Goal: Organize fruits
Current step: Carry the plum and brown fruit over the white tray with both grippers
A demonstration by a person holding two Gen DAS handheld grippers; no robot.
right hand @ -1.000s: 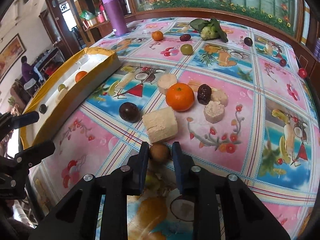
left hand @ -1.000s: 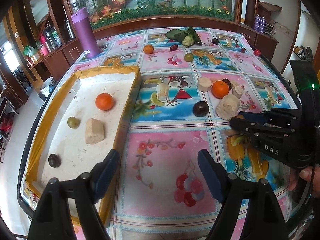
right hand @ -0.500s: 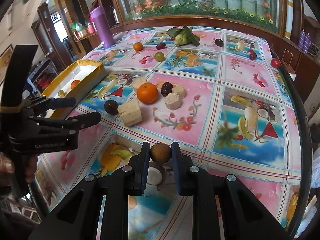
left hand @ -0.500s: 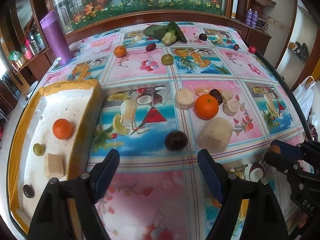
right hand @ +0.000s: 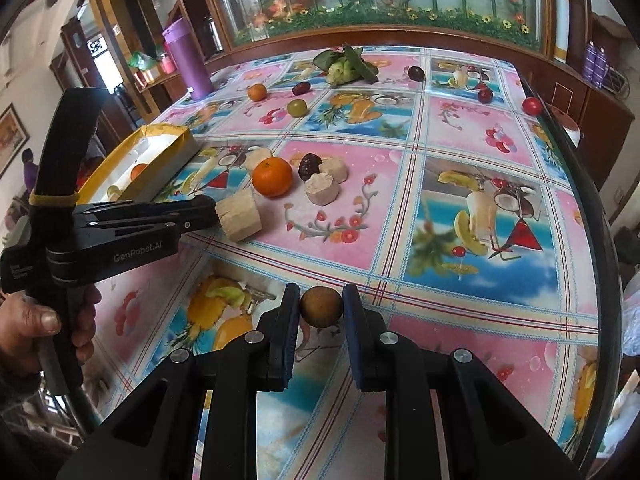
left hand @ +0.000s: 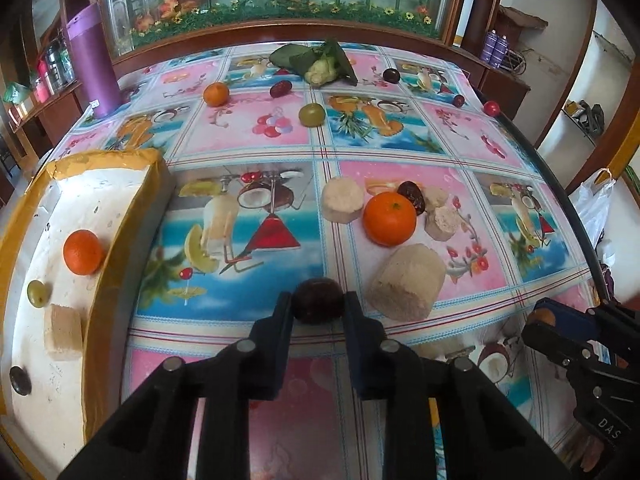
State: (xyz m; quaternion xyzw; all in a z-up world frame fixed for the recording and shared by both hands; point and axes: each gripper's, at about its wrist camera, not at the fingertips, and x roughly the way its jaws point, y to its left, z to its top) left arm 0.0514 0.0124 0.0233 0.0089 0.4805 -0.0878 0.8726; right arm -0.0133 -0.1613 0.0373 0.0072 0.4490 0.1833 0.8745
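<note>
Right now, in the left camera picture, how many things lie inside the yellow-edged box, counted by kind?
Orange: 1
Green fruit: 1
Beige block: 1
Dark fruit: 1
Total in the box: 4

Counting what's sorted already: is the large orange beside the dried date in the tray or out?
Out: the large orange sits on the tablecloth, apart from the tray.

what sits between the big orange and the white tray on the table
Left wrist view: between the big orange and the white tray lie one pale round slice beside the orange, then bare printed tablecloth.
</note>
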